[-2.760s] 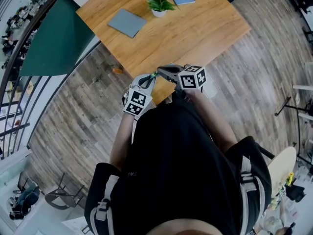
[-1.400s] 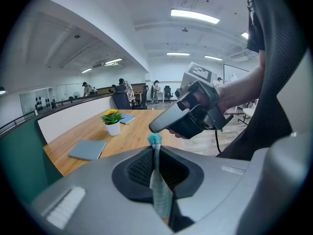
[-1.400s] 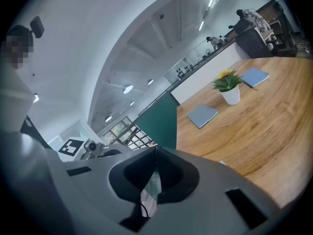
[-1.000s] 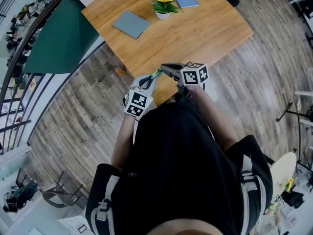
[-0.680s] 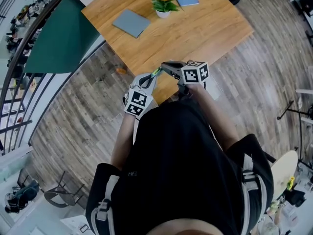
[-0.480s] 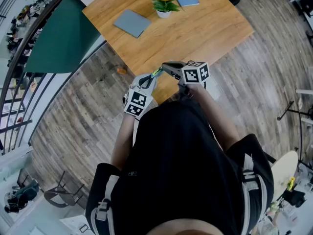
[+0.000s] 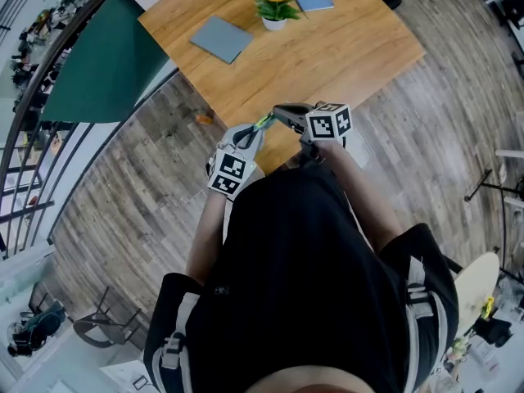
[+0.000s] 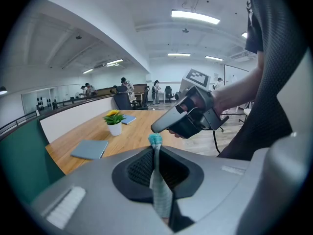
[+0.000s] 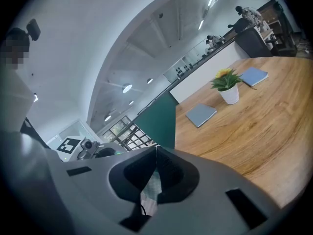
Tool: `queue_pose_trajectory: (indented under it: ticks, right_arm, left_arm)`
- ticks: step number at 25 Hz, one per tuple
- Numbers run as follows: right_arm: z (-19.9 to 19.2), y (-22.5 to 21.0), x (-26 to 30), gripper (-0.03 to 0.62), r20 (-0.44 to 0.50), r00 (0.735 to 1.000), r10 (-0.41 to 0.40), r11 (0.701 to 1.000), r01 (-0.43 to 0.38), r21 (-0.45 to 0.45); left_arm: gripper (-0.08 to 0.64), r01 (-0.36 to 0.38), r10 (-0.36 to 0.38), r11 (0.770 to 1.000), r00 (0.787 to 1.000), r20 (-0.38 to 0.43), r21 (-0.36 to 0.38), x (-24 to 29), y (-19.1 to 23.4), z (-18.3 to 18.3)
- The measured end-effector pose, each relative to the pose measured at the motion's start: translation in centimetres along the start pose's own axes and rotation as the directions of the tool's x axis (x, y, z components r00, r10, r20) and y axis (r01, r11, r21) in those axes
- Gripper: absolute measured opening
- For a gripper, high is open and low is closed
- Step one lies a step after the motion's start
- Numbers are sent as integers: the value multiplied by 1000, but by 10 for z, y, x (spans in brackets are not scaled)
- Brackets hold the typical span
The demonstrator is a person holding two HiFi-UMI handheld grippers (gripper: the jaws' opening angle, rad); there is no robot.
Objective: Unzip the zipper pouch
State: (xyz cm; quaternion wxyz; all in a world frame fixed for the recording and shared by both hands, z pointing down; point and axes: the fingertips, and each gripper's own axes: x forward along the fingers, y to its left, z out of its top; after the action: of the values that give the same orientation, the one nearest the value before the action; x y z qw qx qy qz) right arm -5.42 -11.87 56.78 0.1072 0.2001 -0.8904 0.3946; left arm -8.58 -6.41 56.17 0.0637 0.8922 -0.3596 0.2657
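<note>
Head view: plant [image 7: 276,10] nr. grey notebook [image 7: 219,38]

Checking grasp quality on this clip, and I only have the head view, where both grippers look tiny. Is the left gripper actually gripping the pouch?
Observer: Yes. In the left gripper view, the left gripper has its fingers pressed together on a pale teal strip of the pouch.
Operator: And the right gripper?
Observer: Its own view shows the right gripper closed on pale green pouch fabric as well.
Operator: Does anything poke out past the fingers?
Observer: A small teal tip sticks up just above the left fingers.
</note>
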Motion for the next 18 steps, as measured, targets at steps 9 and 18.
queue_pose_trajectory:
  ticks: [9, 18]
  right_arm:
    - [0, -3, -2, 5, 5, 1000, -13, 1000, 13, -3]
    - [0, -3, -2, 5, 3, 1000, -28, 999, 28, -16]
  left_arm:
    - [14, 3, -3, 1000, 1000, -4, 3, 3, -2, 0]
    - [14, 0, 0, 1000, 1000, 0, 4, 0, -2, 2]
